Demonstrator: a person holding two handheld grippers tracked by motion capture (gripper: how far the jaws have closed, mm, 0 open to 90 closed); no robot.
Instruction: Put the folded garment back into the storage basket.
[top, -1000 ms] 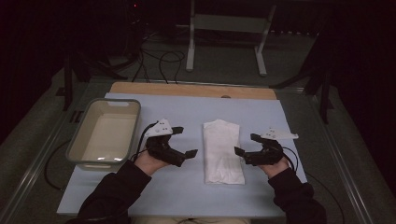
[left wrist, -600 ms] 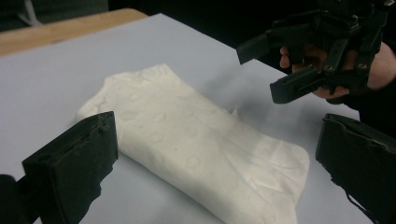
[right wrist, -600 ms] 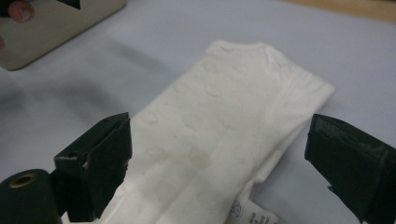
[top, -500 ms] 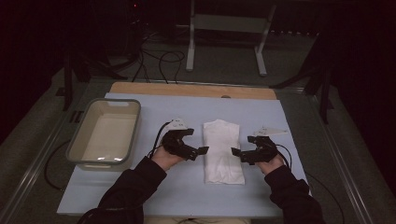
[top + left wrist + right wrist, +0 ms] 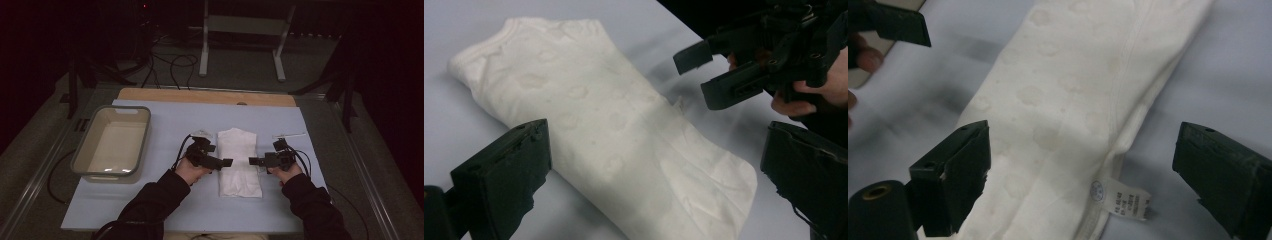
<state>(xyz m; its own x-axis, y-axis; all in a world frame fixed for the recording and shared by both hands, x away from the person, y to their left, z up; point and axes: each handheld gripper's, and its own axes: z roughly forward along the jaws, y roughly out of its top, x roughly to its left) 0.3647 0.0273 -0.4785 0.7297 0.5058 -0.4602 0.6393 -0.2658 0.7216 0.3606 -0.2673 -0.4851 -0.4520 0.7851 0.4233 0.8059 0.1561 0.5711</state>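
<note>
A folded white garment (image 5: 239, 161) lies lengthwise in the middle of the pale blue table top (image 5: 165, 122). It has faint round spots (image 5: 614, 135) and a small label (image 5: 1125, 196) at one hem. My left gripper (image 5: 226, 162) hovers at the garment's left edge, jaws open and empty (image 5: 654, 165). My right gripper (image 5: 255, 161) faces it from the garment's right edge, also open and empty (image 5: 1083, 170). The two sets of jaws point toward each other over the cloth, a short gap apart.
A grey plastic bin (image 5: 113, 141), empty, stands at the left of the table. A wooden strip (image 5: 205, 96) runs along the far edge. Metal rails (image 5: 371, 190) flank the table. Cables and a stand's legs (image 5: 205, 45) are on the floor beyond.
Both grippers have moved inward from beside the garment until their jaws reach over its left and right edges. The garment has not moved.
</note>
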